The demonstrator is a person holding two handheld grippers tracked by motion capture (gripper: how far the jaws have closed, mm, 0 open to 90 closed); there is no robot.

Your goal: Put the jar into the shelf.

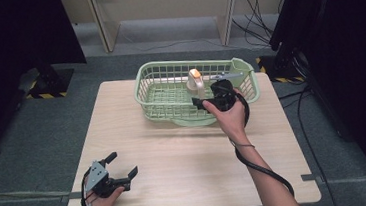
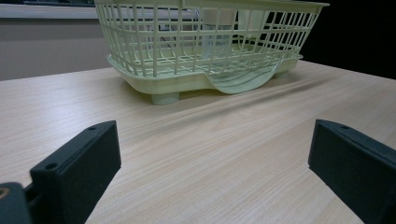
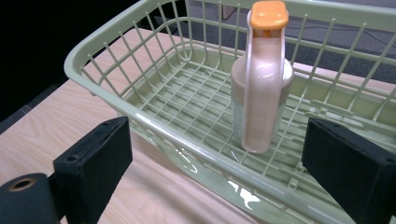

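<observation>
one pale green basket [image 1: 149, 86] sits on the wooden table [image 1: 176, 159], and one bottle [image 3: 261, 93] with an orange cap stands upright inside it. the right gripper [image 1: 209, 96] hovers at the basket's near rim, jaws wide apart and empty, the bottle just ahead between them. the left gripper [image 1: 121, 166] rests low near the table's front edge, jaws apart, well apart from the basket ahead.

No text, label, brand, number or sign can be read in any of the views.
</observation>
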